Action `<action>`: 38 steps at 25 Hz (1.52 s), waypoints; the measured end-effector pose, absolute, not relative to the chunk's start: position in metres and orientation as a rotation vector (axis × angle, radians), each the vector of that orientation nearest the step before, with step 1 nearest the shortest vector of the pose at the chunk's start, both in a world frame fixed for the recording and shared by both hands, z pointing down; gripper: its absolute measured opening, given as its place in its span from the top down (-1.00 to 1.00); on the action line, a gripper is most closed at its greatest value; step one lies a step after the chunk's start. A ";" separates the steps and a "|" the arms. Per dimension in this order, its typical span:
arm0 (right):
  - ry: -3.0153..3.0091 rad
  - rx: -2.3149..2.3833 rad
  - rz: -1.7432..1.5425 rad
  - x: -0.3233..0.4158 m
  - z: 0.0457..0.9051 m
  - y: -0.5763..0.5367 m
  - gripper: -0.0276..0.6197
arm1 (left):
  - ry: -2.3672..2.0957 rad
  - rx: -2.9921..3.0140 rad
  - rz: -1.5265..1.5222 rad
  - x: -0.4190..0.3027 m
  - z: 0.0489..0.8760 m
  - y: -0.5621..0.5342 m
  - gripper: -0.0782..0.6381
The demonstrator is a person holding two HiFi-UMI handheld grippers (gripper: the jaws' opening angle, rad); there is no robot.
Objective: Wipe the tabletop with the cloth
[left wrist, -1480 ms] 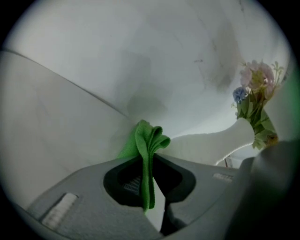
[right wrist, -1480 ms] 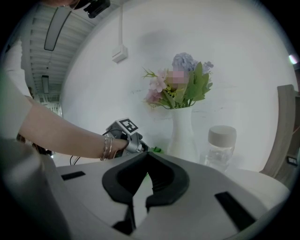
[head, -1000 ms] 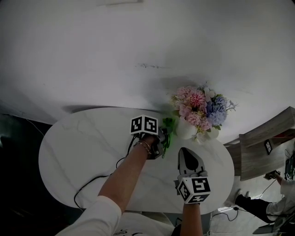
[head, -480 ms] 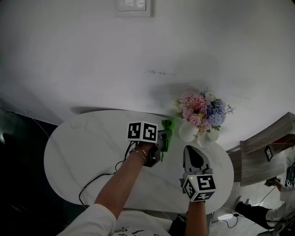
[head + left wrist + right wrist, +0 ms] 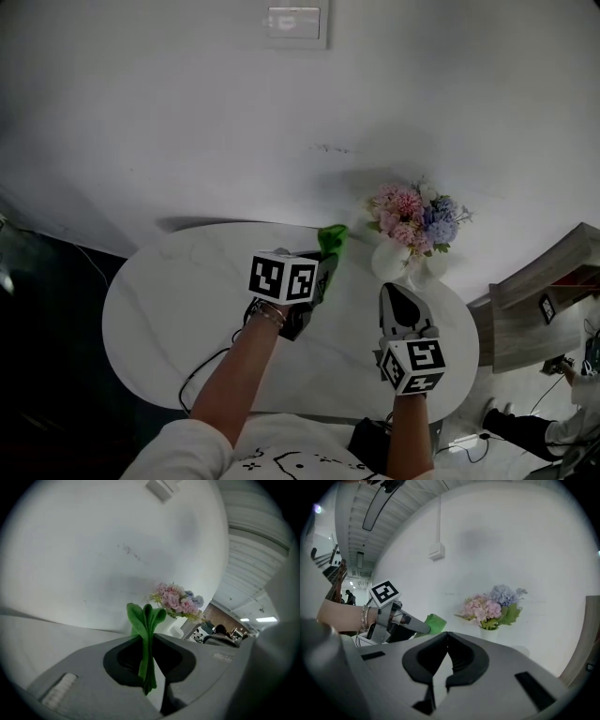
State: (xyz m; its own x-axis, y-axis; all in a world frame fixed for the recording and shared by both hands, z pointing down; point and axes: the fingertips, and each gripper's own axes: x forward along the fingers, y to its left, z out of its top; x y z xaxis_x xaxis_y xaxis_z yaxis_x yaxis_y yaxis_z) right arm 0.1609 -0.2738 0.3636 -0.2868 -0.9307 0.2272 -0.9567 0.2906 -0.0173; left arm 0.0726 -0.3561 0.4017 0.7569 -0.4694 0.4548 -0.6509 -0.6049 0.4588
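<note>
A green cloth (image 5: 331, 239) is pinched, folded upright, in the closed jaws of the left gripper (image 5: 325, 262) near the far edge of a white oval table (image 5: 159, 300); whether it touches the top cannot be told. The right gripper (image 5: 397, 296) hangs over the table's right end, jaws shut together on nothing. A white vase (image 5: 386, 264) of pink and blue flowers (image 5: 415, 214) stands just beside the cloth, against a plain white wall (image 5: 187, 112) with a switch plate (image 5: 293, 21). A black cable (image 5: 208, 363) trails across the near side, seen only from the head view. The left gripper view shows the cloth (image 5: 146, 630) rising past the jaw tips, with lit ceiling panels (image 5: 266, 619) behind. The right gripper view alone shows a bracelet (image 5: 364, 617) on the left wrist.
</note>
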 end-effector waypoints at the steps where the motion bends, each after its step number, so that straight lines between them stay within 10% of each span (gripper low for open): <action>1: -2.378 1.758 0.213 0.159 0.362 -0.273 0.91 | -0.866 2.362 0.394 0.065 0.397 -0.355 0.62; 38: -2.398 1.742 0.134 -0.063 0.347 -0.232 0.91 | -1.368 2.563 0.381 -0.270 0.341 -0.289 0.62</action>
State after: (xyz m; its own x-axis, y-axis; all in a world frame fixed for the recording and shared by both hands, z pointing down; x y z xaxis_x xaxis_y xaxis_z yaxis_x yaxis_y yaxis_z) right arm -0.0633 -0.2317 0.3468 -0.3002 -0.9342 0.1929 -0.9498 0.3114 0.0298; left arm -0.2704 -0.2886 0.3412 0.5353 -0.7805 0.3229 -0.8350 -0.5466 0.0630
